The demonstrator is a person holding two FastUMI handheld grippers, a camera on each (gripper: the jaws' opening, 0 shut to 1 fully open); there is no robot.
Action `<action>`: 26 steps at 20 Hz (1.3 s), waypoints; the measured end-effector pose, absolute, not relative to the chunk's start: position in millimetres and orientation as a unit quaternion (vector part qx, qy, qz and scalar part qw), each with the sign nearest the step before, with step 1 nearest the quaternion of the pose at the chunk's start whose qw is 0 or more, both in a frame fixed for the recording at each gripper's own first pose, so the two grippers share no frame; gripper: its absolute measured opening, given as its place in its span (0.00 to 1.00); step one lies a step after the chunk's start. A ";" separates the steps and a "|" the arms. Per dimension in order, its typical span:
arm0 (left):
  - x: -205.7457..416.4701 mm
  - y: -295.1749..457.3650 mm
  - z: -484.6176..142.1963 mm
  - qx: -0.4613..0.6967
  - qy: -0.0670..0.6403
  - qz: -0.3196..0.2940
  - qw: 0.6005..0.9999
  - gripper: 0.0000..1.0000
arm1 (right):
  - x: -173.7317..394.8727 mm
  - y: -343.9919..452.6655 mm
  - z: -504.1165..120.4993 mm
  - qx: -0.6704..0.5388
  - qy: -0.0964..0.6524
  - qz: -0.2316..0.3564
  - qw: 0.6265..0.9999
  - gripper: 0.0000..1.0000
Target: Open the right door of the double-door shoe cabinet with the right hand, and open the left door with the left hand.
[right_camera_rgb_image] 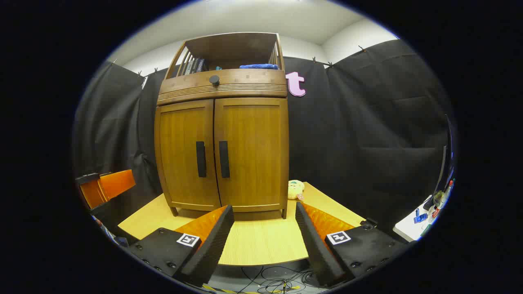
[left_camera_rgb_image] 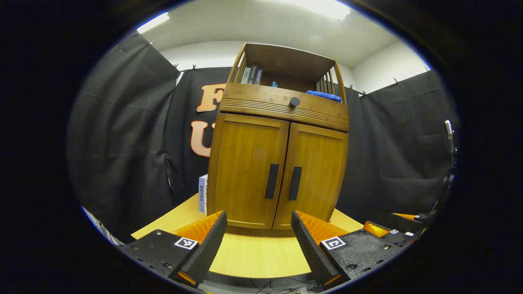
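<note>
A wooden double-door shoe cabinet [left_camera_rgb_image: 282, 163] [right_camera_rgb_image: 222, 151] stands on a light wooden table [left_camera_rgb_image: 253, 253] [right_camera_rgb_image: 261, 241]. Both doors are closed, the left door [left_camera_rgb_image: 247, 167] [right_camera_rgb_image: 186, 155] and the right door [left_camera_rgb_image: 314, 175] [right_camera_rgb_image: 253, 151]. Each door has a dark vertical handle by the centre seam: the left handle [left_camera_rgb_image: 271, 181] [right_camera_rgb_image: 200, 159] and the right handle [left_camera_rgb_image: 295, 183] [right_camera_rgb_image: 224, 159]. My left gripper [left_camera_rgb_image: 258, 222] is open, a short way in front of the doors. My right gripper [right_camera_rgb_image: 264, 214] is open too, back from the cabinet. The right gripper [left_camera_rgb_image: 402, 222] also appears at the right edge of the left gripper view, and the left gripper [right_camera_rgb_image: 104, 188] at the left edge of the right gripper view.
Above the doors is a drawer with a round dark knob [left_camera_rgb_image: 294, 102] [right_camera_rgb_image: 214, 79], then an open shelf with books [left_camera_rgb_image: 251, 75] and a blue cloth [left_camera_rgb_image: 325, 96] [right_camera_rgb_image: 258, 66]. A box [left_camera_rgb_image: 202, 194] stands left of the cabinet, a small plush toy [right_camera_rgb_image: 295, 190] on its right. Cables [right_camera_rgb_image: 265, 281] lie on the floor.
</note>
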State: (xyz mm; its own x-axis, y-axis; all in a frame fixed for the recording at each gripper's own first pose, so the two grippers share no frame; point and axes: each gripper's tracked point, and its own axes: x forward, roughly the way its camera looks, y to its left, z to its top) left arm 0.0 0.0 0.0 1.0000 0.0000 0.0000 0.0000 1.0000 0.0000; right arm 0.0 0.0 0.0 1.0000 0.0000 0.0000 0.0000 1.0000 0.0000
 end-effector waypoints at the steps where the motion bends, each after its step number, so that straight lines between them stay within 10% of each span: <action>1: 0.4 -0.2 -0.5 0.001 0.000 -0.001 1.000 0.92 | 0.1 -1.5 -0.3 0.001 0.000 -0.001 1.000 0.94; 26: -3.6 4.6 -6.6 0.010 0.011 -0.001 1.000 0.98 | 40.3 17.0 1.4 0.003 0.003 0.016 1.000 0.98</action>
